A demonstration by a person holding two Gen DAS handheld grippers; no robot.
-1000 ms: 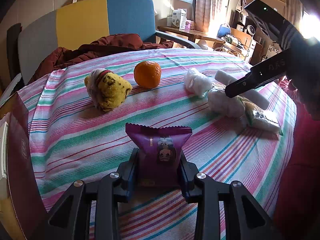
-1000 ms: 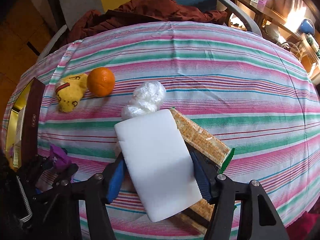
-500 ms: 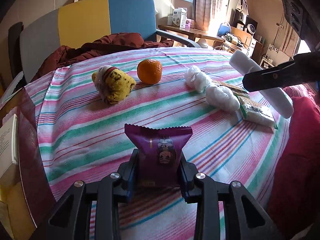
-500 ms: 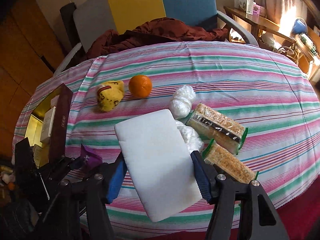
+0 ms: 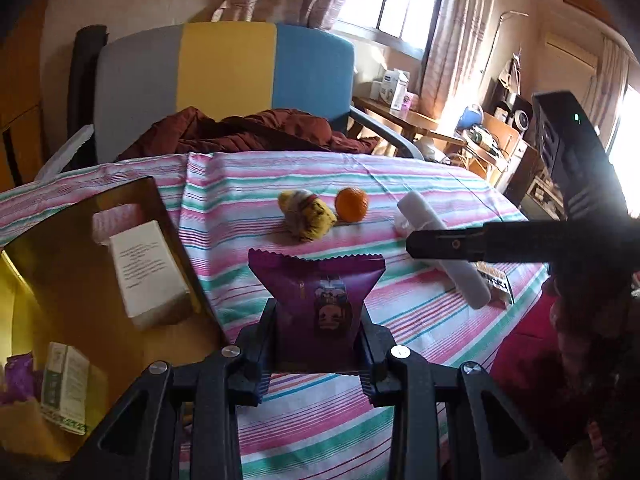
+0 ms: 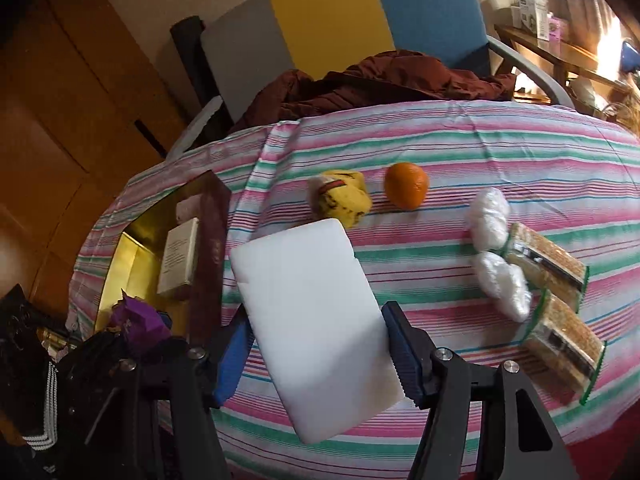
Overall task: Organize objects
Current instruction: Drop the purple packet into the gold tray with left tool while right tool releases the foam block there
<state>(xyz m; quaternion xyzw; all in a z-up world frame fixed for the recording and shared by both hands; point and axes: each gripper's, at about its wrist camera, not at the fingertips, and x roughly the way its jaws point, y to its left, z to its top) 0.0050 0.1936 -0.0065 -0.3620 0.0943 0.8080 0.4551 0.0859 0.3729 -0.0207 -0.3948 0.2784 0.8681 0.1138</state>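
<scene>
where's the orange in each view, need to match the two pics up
Left wrist view: the orange sits upper centre on the striped tablecloth, just right of the yellow wrapped snack.
Right wrist view: the orange is centre right, above the white block held in the right gripper's jaws.
Shared landmark: the yellow wrapped snack directly left of the orange.

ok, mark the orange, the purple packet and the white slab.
orange (image 6: 406, 185), right wrist view, middle of the fruit
purple packet (image 5: 320, 304), left wrist view, front face
white slab (image 6: 312, 304), right wrist view, flat top
</scene>
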